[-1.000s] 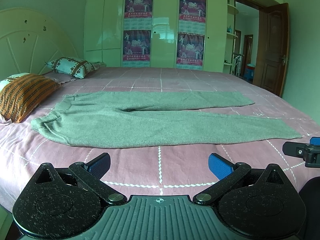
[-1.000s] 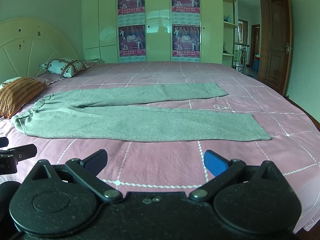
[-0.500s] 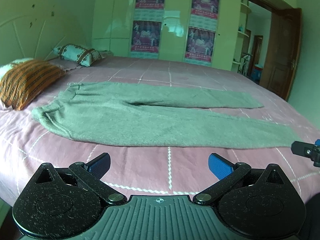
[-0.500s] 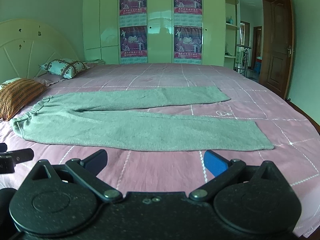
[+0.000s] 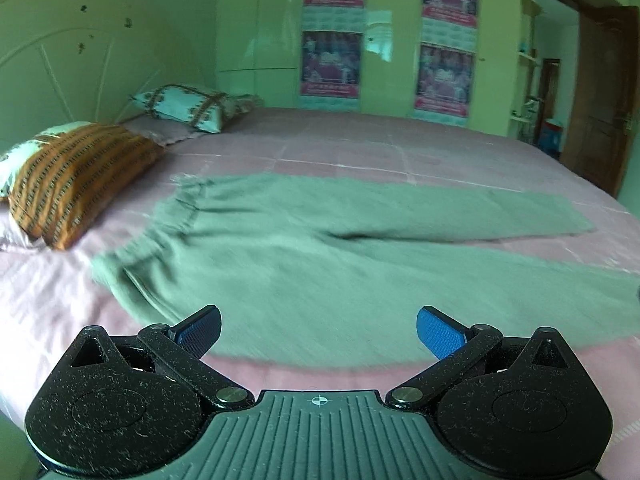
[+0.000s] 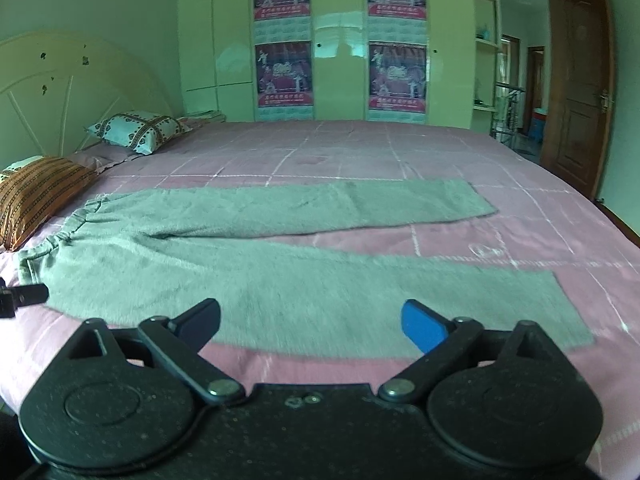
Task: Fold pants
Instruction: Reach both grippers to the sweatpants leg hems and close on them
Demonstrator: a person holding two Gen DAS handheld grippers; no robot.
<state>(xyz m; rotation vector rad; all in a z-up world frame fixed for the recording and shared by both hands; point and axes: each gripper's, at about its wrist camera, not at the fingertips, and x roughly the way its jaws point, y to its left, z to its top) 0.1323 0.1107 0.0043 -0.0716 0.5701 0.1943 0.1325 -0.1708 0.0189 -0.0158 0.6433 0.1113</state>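
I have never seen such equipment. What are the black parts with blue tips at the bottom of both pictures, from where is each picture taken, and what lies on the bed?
There is no robot. A person holds one two-finger tool in each hand, and each tool carries a camera looking forward along its fingers. One picture comes from the left tool, the other from the right tool. The blue tips are the finger pads.

On the pink bedcover lie green pants, spread flat, waistband toward the pillows, both legs stretching right.

Both tools are open and hold nothing. The right tool's jaws have just been closing a little, with nothing between them. Folding has not begun.
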